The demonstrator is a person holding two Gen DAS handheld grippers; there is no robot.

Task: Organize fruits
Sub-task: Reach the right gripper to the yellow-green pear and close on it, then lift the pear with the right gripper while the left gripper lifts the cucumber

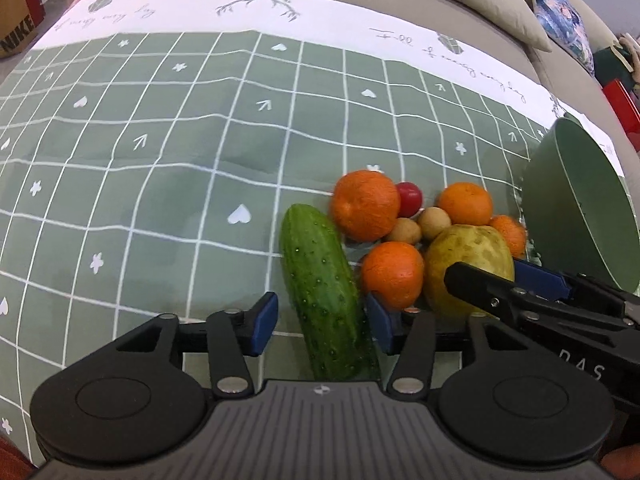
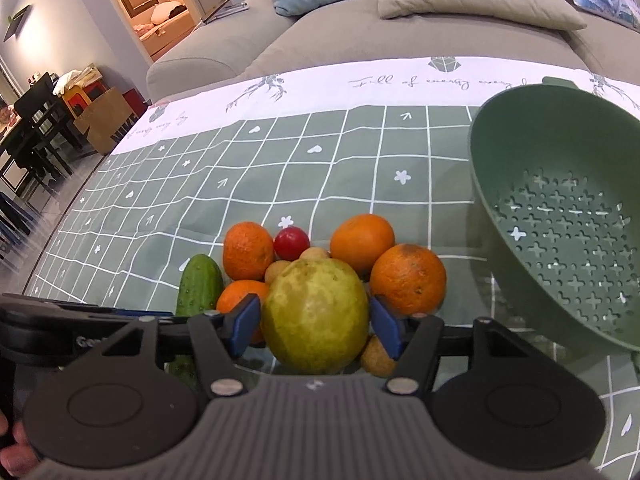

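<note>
Left hand-held gripper (image 1: 322,322): jaws are seen spread wide, one blue pad on either side of the cucumber (image 1: 326,292). A gap shows on the left side; the right pad sits just beside the skin; contact cannot be confirmed. No grip is recorded.

Right hand-held gripper (image 2: 316,326): jaws are placed around the yellow-green guava (image 2: 314,318). Both blue pads lie at the fruit's flanks, apparently touching; whether it is firmly clamped cannot be told. The guava is seen resting on the table (image 2: 280,168), in the front part of the fruit pile.

Fruit pile, noted on the green checked tablecloth (image 1: 160,160) toward the near edge of the table:
- four oranges: large orange (image 1: 366,204) at the back left, one (image 1: 466,204) at the back right, one (image 1: 394,274) between cucumber and guava, one (image 2: 408,280) right of the guava.
- red cherry tomato (image 2: 292,243) between the two rear oranges.
- small tan longans (image 1: 434,222) are clustered in the middle; another longan (image 2: 378,356) lies just beside the guava's lower right.
- cucumber lies lengthwise at the left of the pile, touching the nearest orange.

A green perforated colander (image 2: 560,220) is observed at the right of the pile, tilted, its opening facing the fruit; nothing is in it.

A beige sofa (image 2: 360,40) with cushions is seen beyond the table's far edge.
</note>
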